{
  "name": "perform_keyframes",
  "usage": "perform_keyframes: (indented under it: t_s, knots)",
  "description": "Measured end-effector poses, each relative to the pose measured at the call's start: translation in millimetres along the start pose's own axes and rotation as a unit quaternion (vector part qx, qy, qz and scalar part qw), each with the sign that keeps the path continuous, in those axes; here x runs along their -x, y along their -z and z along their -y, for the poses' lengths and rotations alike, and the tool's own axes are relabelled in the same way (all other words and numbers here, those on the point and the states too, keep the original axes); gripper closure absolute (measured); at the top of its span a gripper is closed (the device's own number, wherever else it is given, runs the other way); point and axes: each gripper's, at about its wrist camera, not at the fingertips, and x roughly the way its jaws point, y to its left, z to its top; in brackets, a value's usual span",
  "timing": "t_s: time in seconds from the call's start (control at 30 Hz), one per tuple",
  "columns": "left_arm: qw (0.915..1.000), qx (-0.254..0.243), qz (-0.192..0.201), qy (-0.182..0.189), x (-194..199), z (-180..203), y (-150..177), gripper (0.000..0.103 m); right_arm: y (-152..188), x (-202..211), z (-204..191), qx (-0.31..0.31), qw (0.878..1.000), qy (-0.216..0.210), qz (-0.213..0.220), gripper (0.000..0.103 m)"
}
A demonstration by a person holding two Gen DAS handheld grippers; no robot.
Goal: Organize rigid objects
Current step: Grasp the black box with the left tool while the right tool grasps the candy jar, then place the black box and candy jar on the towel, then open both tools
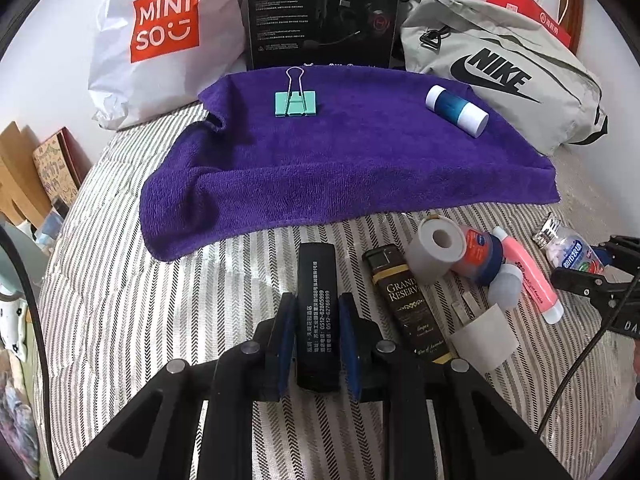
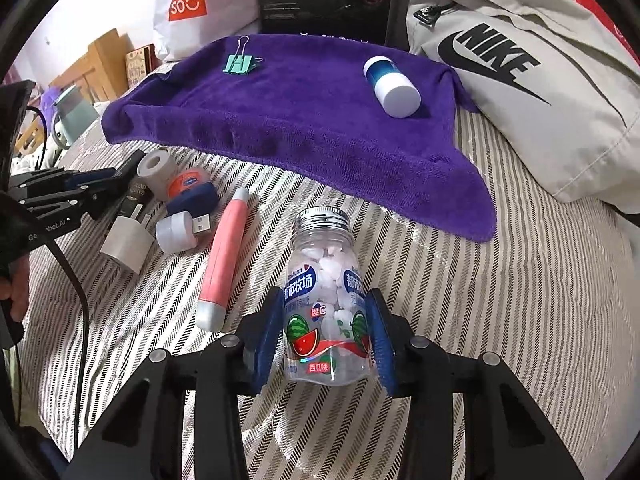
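My left gripper (image 1: pixel 316 300) is shut on a black bar with white print (image 1: pixel 316 268), which lies on the striped bedding. My right gripper (image 2: pixel 325 293) is shut on a clear candy bottle with a metal screw neck (image 2: pixel 320 240), its pads pressing on both sides. Behind lies a purple towel (image 1: pixel 340 168) with a green binder clip (image 1: pixel 296 102) and a blue-and-white bottle (image 1: pixel 456 110) on it. Between the grippers sits a loose pile: a tape roll (image 1: pixel 436 248), a small blue-lidded jar (image 1: pixel 478 254), a pink tube (image 2: pixel 226 264), a dark "Grand Reserve" box (image 1: pixel 408 304) and a white USB light (image 2: pixel 180 230).
A white Miniso bag (image 1: pixel 160 40), a black carton (image 1: pixel 320 12) and a grey Nike bag (image 1: pixel 500 80) line the back edge behind the towel. A black cable (image 2: pixel 76 280) trails at the left. Striped bedding (image 2: pixel 540 300) lies bare to the right of the bottle.
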Motion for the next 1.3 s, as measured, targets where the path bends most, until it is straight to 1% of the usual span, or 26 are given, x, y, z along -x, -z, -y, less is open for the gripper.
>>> perform_keyframes:
  t_s: [0.03, 0.1, 0.3, 0.43, 0.57, 0.83, 0.9, 0.97, 1.07, 1.3]
  knots:
    - [1.0, 0.001, -0.001, 0.001, 1, -1, 0, 0.082, 0, 0, 3, -0.005, 1.0, -0.007, -0.001, 0.061]
    - [1.0, 0.004, 0.0, -0.003, 4, -4, -1, 0.082, -1, 3, 11, -0.025, 0.999, -0.035, -0.002, 0.062]
    - [0.9996, 0.024, 0.008, 0.01, 15, -14, -7, 0.082, 0, 19, 18, -0.033, 0.997, -0.061, 0.011, 0.063]
    - [0.9999, 0.013, -0.006, 0.006, 7, -10, -6, 0.082, -4, 20, 20, -0.032, 0.998, -0.061, 0.013, 0.063]
    - [0.9997, 0.016, -0.015, 0.009, 0, -8, -2, 0.082, 1, 3, 11, -0.009, 0.999, -0.042, -0.013, 0.062]
    - [0.9999, 0.0, -0.009, -0.006, -1, -2, -1, 0.082, 5, 2, 2, 0.018, 1.0, -0.016, -0.006, 0.062]
    - [0.9999, 0.003, -0.01, -0.001, 2, -4, -1, 0.082, 4, 2, 4, 0.017, 1.0, -0.02, -0.006, 0.063]
    - [1.0, 0.007, -0.004, -0.002, 6, -7, -1, 0.082, 5, 5, 7, 0.01, 1.0, -0.026, -0.003, 0.063]
    - [0.9998, 0.017, 0.002, 0.004, 13, -13, -3, 0.082, 6, 10, 8, 0.007, 0.999, -0.031, 0.001, 0.063]
    - [0.9995, 0.024, 0.016, 0.009, 27, -23, -18, 0.082, -3, 27, 9, 0.006, 0.999, -0.047, 0.016, 0.063]
